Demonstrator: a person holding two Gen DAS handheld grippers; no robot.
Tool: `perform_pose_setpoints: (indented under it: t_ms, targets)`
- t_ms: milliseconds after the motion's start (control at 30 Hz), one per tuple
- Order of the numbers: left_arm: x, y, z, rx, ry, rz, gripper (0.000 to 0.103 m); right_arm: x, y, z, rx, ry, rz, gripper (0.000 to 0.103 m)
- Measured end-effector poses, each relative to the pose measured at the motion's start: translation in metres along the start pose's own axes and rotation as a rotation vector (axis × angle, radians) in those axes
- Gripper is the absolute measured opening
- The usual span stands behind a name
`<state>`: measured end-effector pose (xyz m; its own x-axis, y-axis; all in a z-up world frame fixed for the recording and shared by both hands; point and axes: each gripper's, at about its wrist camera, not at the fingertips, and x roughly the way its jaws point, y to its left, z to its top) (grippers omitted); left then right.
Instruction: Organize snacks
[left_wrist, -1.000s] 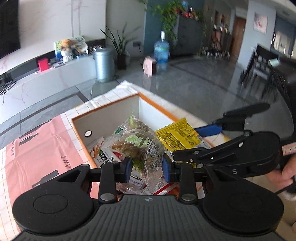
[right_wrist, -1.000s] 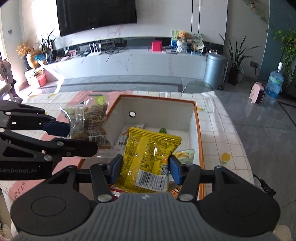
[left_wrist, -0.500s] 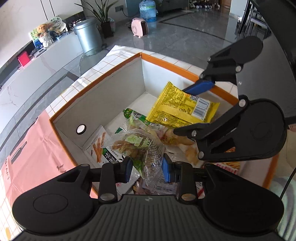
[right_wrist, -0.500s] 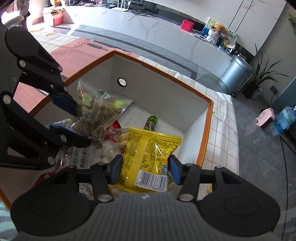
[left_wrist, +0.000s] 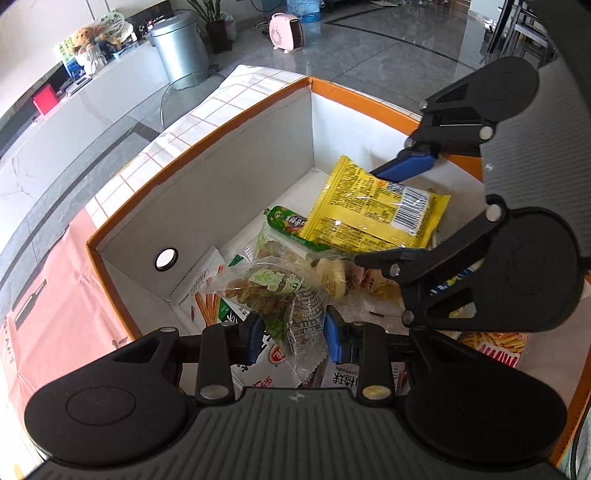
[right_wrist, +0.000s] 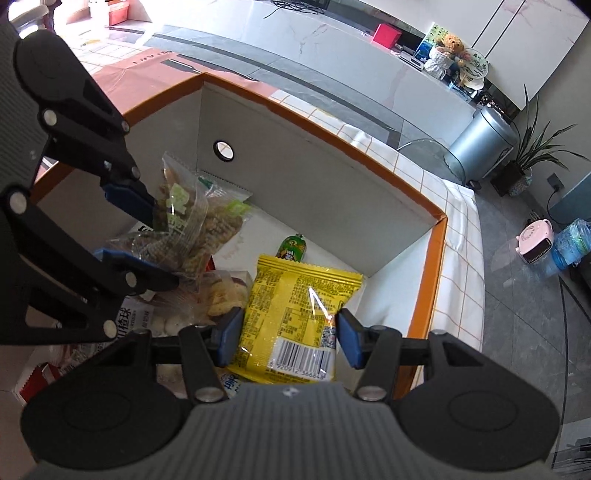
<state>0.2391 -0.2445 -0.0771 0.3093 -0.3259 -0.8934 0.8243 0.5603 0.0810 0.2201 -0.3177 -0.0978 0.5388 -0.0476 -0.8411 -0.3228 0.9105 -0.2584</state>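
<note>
Your left gripper (left_wrist: 291, 334) sits low centre in the left wrist view, fingers pinching a clear bag of brown snacks (left_wrist: 275, 291). Your right gripper (right_wrist: 286, 338) sits low centre in its own view, blue fingers (right_wrist: 229, 338) pressed on both sides of a yellow packet (right_wrist: 295, 317), barcode end toward the camera. Both bags hang inside the orange-rimmed box (left_wrist: 207, 184), over a heap of loose snack packs.

Box — white inner walls, a round finger hole (left_wrist: 166, 258) in one short wall. A green-wrapped sausage stick (right_wrist: 291, 249) lies on the box floor just beyond the yellow packet.

Surface — the box stands on a table under a white cloth with a thin orange grid (right_wrist: 461, 258); a pink sheet (left_wrist: 55, 295) lies at the left of the left wrist view.

Room — grey glossy tile floor, a long white marble counter (right_wrist: 295, 55) in the upper part of the right wrist view, a metal bin (right_wrist: 480, 144) at upper right, a potted plant (right_wrist: 524, 162) beside it, a small pink heater (right_wrist: 535, 240) and a water bottle (right_wrist: 570, 243) at the right edge.
</note>
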Motion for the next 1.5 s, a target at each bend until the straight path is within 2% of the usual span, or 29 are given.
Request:
perform_pose_setpoints:
  t_ms: [67,167,233,300,533,700,833,1000,1200,1367,1500]
  targets:
    - [-0.002,0.000,0.000,-0.004,-0.008,0.005,0.044,-0.001,0.001,0.001,-0.002,0.009,-0.001,0.054]
    - [-0.009,-0.001,0.001,-0.010,-0.025,0.021,0.053,-0.004,0.002,0.002,-0.011,0.014,-0.025,0.063]
    - [-0.018,-0.001,0.002,-0.016,-0.042,0.047,0.069,-0.009,0.002,0.001,-0.011,0.019,-0.030,0.066]
    - [-0.029,0.000,0.001,-0.024,-0.063,0.046,0.073,-0.015,0.001,0.002,0.001,0.015,-0.036,0.075]
    - [-0.076,-0.003,-0.009,-0.042,-0.115,0.062,0.073,-0.054,-0.006,0.008,0.105,-0.003,-0.029,0.081]
    - [-0.120,-0.010,-0.020,-0.056,-0.182,0.087,0.073,-0.099,0.000,0.012,0.152,-0.038,-0.032,0.085]
    - [-0.163,-0.016,-0.033,-0.073,-0.272,0.103,0.073,-0.141,0.010,0.010,0.197,-0.082,-0.032,0.087]
    - [-0.211,-0.023,-0.052,-0.134,-0.385,0.144,0.073,-0.195,0.029,0.000,0.285,-0.177,-0.034,0.090]
    - [-0.254,-0.036,-0.087,-0.183,-0.513,0.184,0.073,-0.253,0.068,-0.032,0.359,-0.347,-0.056,0.096]
    - [-0.266,-0.046,-0.124,-0.234,-0.592,0.243,0.085,-0.275,0.104,-0.064,0.439,-0.469,-0.117,0.099]
    - [-0.266,-0.054,-0.146,-0.290,-0.617,0.321,0.094,-0.273,0.127,-0.082,0.533,-0.489,-0.115,0.099]
